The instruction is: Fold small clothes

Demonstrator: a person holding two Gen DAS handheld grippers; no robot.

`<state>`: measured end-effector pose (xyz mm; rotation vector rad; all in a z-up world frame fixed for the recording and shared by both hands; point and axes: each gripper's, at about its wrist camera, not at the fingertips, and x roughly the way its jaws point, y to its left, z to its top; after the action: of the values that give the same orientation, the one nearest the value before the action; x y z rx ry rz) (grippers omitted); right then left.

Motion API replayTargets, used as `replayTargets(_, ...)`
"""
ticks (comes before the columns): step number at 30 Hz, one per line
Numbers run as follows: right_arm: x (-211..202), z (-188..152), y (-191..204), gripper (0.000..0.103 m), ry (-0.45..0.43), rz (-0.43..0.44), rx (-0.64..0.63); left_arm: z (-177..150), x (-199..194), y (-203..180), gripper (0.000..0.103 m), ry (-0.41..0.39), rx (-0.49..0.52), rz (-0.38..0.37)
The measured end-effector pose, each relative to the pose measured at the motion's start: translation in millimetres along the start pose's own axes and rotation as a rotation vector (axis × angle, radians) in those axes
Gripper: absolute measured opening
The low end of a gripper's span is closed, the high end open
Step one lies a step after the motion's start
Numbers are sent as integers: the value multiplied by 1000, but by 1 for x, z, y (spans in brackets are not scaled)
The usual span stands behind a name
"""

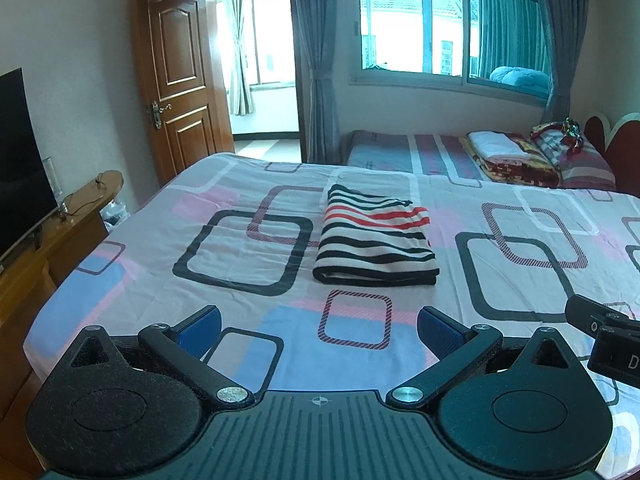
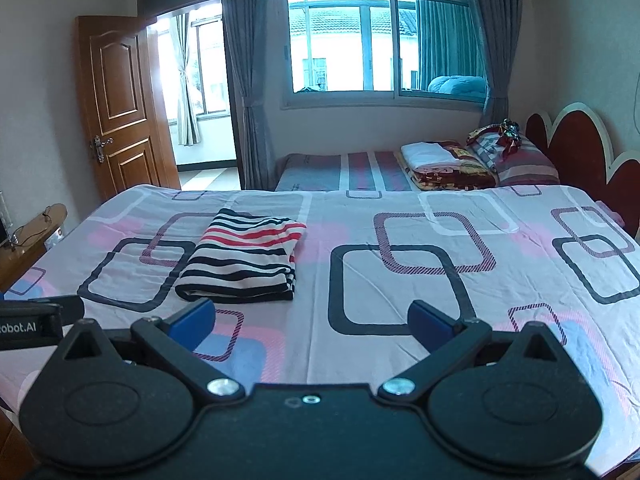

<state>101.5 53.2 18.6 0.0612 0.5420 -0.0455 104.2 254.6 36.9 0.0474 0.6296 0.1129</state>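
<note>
right gripper [image 2: 311, 322]: jaws wide apart, holding nothing, above near edge of bed [image 2: 400, 280] | striped garment [image 2: 244, 256]: folded, left half of bed

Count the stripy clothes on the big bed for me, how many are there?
1. The folded striped garment lies alone on the patterned bedsheet, ahead of both open grippers. The folded pile on the far bed is not striped like it; something may hide there.

1. Bed sheet [image 1: 360, 344], pink/blue with dark squares.
2. Second bed [image 1: 404, 152] just beyond the sheet's far edge; folded blankets [image 1: 508, 156] and pillow [image 1: 580, 160] on it.
3. Window [image 2: 380, 44] above it, grey curtains.
4. Wooden door [image 1: 180, 80] far left of sheet, open.
5. TV [image 1: 20, 152] left of sheet, on wooden cabinet [image 1: 80, 216].
</note>
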Motion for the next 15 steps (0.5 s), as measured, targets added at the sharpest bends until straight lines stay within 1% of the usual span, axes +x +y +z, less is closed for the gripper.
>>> replayTargets(15,7,0,-5,102,16,18,4,0,4,-6,103,15,3,-5)
